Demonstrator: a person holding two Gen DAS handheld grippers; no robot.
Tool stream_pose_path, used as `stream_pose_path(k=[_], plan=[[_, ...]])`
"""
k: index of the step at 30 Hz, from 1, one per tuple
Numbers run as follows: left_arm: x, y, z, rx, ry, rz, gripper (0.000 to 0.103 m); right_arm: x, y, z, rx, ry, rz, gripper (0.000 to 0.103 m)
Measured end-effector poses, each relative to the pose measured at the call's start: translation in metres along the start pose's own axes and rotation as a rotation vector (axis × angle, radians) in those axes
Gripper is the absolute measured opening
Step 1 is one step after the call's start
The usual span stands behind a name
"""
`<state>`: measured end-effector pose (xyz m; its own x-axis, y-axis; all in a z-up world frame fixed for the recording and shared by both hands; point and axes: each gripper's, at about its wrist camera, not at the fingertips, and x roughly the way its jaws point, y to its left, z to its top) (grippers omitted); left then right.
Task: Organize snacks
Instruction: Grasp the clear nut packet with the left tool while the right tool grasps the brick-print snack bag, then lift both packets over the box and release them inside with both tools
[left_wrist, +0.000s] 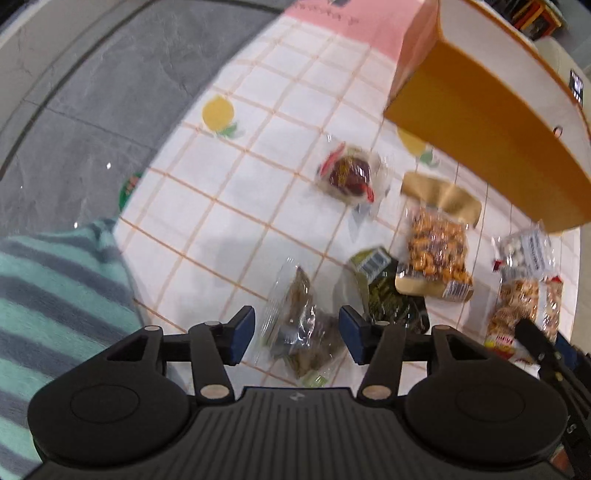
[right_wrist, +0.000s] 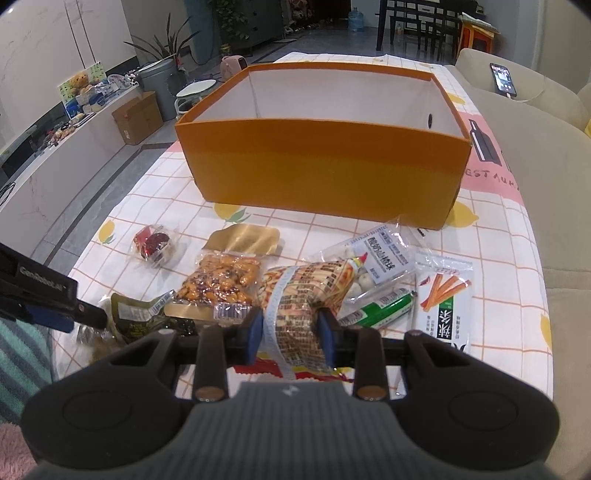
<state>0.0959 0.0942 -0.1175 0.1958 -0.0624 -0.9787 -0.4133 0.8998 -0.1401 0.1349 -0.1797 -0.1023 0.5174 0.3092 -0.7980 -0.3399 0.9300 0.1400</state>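
My left gripper (left_wrist: 297, 334) is open, its jaws on either side of a clear packet of brown snacks (left_wrist: 301, 328) lying on the checked cloth. My right gripper (right_wrist: 290, 328) is shut on a patterned orange-and-white snack bag (right_wrist: 295, 299). An open orange box (right_wrist: 325, 147) stands behind the snacks; it also shows in the left wrist view (left_wrist: 491, 122). Other packets lie around: caramel nuts (right_wrist: 218, 280), a dark green pack (right_wrist: 136, 314), a red sweet (right_wrist: 153, 242), white balls (right_wrist: 373, 269), a green tube (right_wrist: 384, 308), and a strip-snack packet (right_wrist: 443, 299).
A gold pouch (right_wrist: 242, 240) lies before the box. The table edge drops to a grey floor (left_wrist: 92, 110) on the left. A striped teal sleeve (left_wrist: 55, 295) is at lower left. A beige sofa (right_wrist: 546, 177) with a phone (right_wrist: 502, 79) is at the right.
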Motion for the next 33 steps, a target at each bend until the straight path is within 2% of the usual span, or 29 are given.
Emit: stream_pose_path(k=[7, 12, 13, 14, 18, 21, 33], plan=[[0.013, -0.007, -0.005, 0.025, 0.049, -0.003, 0.062, 0.003, -0.005, -0.001, 0.018, 0.007, -0.006, 0.031], [0.02, -0.011, -0.007, 0.039, 0.088, 0.0, 0.069, 0.005, -0.006, -0.001, 0.023, 0.013, -0.003, 0.031], [0.021, -0.012, -0.008, 0.038, 0.092, -0.002, 0.068, 0.005, -0.006, -0.001, 0.022, 0.013, -0.004, 0.031], [0.021, -0.013, -0.009, 0.042, 0.09, -0.011, 0.061, 0.005, -0.006, -0.001, 0.022, 0.012, -0.004, 0.031], [0.016, -0.014, -0.011, 0.051, 0.067, -0.029, 0.05, 0.004, -0.007, -0.001, 0.026, 0.007, -0.008, 0.031], [0.012, -0.015, -0.013, 0.059, 0.049, -0.036, 0.048, 0.003, -0.008, -0.001, 0.028, 0.005, -0.009, 0.031], [-0.04, -0.008, -0.009, 0.029, -0.096, -0.104, 0.046, -0.012, -0.006, 0.001, 0.017, -0.019, -0.003, 0.031]])
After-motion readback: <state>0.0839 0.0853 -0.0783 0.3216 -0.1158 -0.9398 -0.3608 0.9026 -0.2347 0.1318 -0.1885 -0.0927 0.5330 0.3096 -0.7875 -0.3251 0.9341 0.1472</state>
